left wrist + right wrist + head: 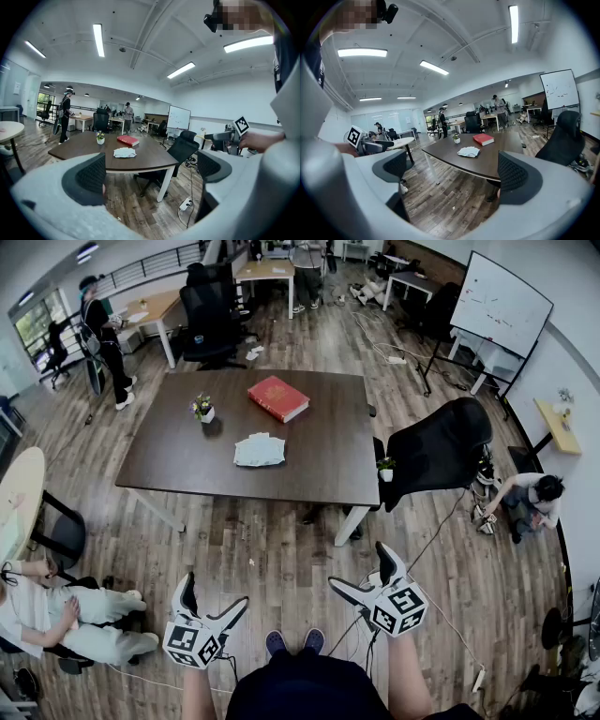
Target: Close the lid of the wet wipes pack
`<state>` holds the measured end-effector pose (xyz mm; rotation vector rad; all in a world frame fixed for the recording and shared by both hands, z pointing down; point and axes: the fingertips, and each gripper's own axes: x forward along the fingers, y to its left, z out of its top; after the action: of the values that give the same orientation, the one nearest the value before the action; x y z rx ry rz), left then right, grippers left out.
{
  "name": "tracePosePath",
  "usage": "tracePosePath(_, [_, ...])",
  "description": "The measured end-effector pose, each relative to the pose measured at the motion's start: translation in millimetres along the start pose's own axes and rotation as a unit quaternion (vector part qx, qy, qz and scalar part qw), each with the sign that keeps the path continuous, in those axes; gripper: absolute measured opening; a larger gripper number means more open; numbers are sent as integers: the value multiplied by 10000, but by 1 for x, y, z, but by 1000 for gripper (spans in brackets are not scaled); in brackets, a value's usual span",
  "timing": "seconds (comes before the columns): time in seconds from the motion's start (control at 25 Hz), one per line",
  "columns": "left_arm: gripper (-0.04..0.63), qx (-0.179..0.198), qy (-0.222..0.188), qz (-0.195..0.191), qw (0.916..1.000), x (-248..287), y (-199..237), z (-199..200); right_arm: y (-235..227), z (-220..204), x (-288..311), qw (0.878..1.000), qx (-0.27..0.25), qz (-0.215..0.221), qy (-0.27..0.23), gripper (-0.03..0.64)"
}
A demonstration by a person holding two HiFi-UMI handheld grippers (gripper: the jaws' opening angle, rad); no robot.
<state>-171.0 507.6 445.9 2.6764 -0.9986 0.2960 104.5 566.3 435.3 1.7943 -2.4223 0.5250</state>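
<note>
The wet wipes pack (259,450) is a pale, flat packet lying near the middle of the dark brown table (169,465), well ahead of me across bare wooden floor. It is too small to tell how its lid stands. It also shows as the pack (124,152) in the left gripper view and as the pack (468,151) in the right gripper view. My left gripper (214,594) and right gripper (359,568) are held low in front of my body, far short of the table. Both are open with nothing between the jaws, as the left gripper (151,173) and right gripper (454,171) views confirm.
A red book (278,397) and a small potted plant (202,410) share the table. A black office chair (436,448) stands at its right side. One person sits at the left (56,610), another crouches at the right (530,498). Cables (450,615) trail over the floor.
</note>
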Motion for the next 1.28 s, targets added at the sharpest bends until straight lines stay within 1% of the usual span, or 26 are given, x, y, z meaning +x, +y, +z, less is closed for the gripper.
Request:
tracePosePath(0.4, [600, -29, 28, 80, 10000, 3, -6, 2, 0, 1, -1, 9997, 57, 234, 13, 603])
tracePosePath(0.56, [600, 30, 16, 161, 9999, 6, -11, 5, -11, 8, -7, 9996, 66, 229, -134, 604])
tracePosePath(0.84, [600, -7, -143, 328, 9994, 6, -26, -5, -32, -6, -11, 9997, 60, 225, -123, 604])
tracePosePath(0.96, [600, 4, -83, 447, 9990, 8, -31, -12, -42, -10, -12, 9996, 129, 199, -172, 603])
tracePosePath(1.08, [600, 20, -96, 517, 9986, 10, -31, -14, -49, -9, -16, 9996, 18, 120, -266, 583])
tracePosePath(1.28, [600, 15, -200, 491, 9986, 26, -24, -11, -56, -5, -4, 9994, -128, 207, -260, 584])
